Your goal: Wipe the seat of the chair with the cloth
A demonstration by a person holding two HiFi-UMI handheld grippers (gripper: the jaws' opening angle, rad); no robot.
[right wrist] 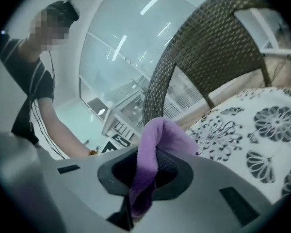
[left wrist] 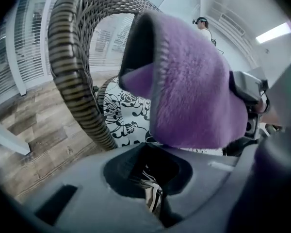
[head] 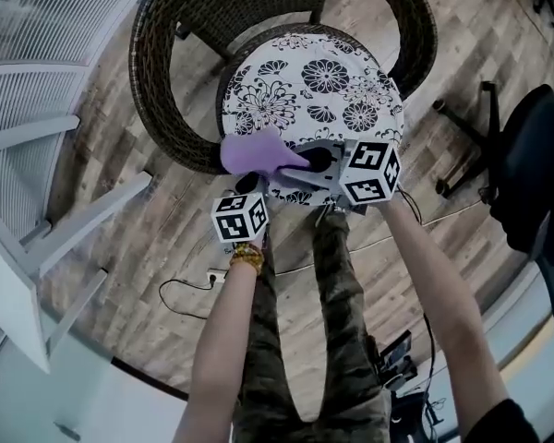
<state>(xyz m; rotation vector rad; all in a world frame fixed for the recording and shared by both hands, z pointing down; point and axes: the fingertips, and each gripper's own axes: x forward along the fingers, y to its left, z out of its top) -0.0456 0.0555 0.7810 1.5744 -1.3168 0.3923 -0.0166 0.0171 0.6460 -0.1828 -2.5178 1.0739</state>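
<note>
A round wicker chair (head: 155,63) carries a white seat cushion (head: 314,90) printed with black flowers. The purple cloth (head: 254,153) hangs over the cushion's near edge. My right gripper (head: 316,160) is shut on it, and in the right gripper view the cloth (right wrist: 157,135) runs down between the jaws of that gripper (right wrist: 136,203), with the cushion (right wrist: 252,125) to the right. My left gripper (head: 247,185) sits just below the cloth, apart from it. In the left gripper view the cloth (left wrist: 194,91) fills the space ahead of the gripper (left wrist: 153,198), whose jaw gap is dark and unclear.
The wicker armrest (left wrist: 75,72) curves close at the left. A black office chair (head: 526,164) stands to the right on the wooden floor. White slatted railings (head: 37,81) line the left side. A cable and socket strip (head: 212,277) lie near the person's legs.
</note>
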